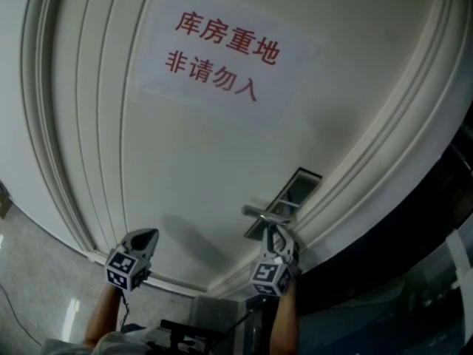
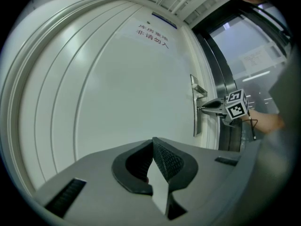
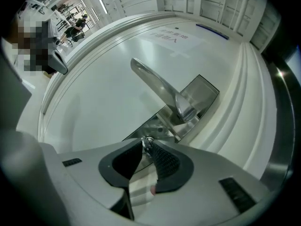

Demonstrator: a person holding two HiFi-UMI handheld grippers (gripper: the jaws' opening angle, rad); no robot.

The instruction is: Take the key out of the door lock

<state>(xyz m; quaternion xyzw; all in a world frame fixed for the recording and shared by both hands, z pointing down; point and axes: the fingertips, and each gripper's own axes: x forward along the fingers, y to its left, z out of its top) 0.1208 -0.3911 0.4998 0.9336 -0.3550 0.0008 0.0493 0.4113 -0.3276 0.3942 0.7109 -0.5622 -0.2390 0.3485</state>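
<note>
A white panelled door (image 1: 199, 154) carries a steel lock plate (image 3: 200, 94) with a lever handle (image 3: 157, 84). Below the handle a small metal key (image 3: 147, 139) sticks out of the plate. My right gripper (image 3: 146, 146) reaches up to it, and its tips are closed on the key's head. In the head view the right gripper (image 1: 276, 237) sits just under the handle (image 1: 260, 214), and the key is hidden there. My left gripper (image 1: 150, 235) hangs at the lower left, away from the lock, shut and empty. The left gripper view also shows the right gripper (image 2: 208, 107) at the plate (image 2: 195, 112).
A paper sign (image 1: 222, 54) with red characters is stuck high on the door. Raised mouldings (image 1: 355, 168) frame the panel. A dark door frame with glass (image 1: 414, 272) lies to the right. A person's forearm (image 1: 284, 320) holds the right gripper.
</note>
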